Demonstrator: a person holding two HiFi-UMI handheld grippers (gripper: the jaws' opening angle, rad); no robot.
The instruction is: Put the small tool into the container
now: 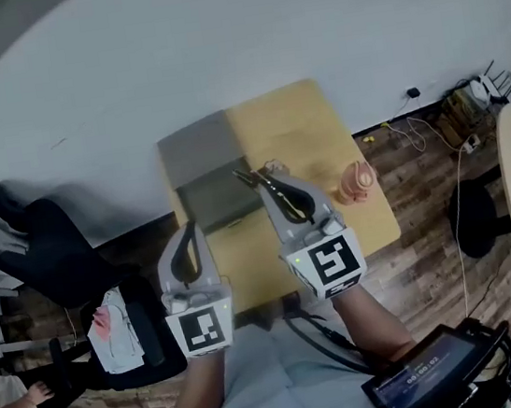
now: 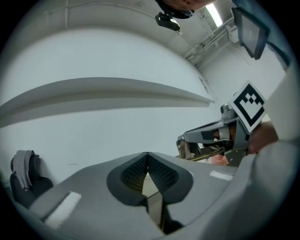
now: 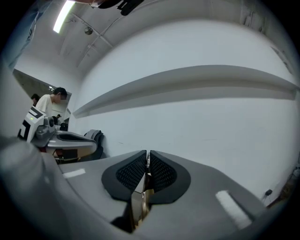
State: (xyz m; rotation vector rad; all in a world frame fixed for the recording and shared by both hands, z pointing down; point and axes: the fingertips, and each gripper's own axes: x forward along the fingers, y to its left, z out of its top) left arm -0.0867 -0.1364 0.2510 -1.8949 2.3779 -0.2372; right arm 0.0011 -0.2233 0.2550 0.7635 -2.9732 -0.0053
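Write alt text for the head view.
Seen from above, the right gripper holds a small dark tool by the edge of a grey container on a small wooden table. The left gripper is held nearer the person; a pink object sits on the table's right.

A light wooden rectangular tabletop (image 1: 297,126) carries two things. A grey, shallow rectangular container (image 1: 195,152) takes up its far left corner, with its long sides running along the table's edges. A small pinkish-beige rounded object (image 1: 356,181) stands near the right edge, well apart from the container. It is too blurred to identify and may be a soft figure.
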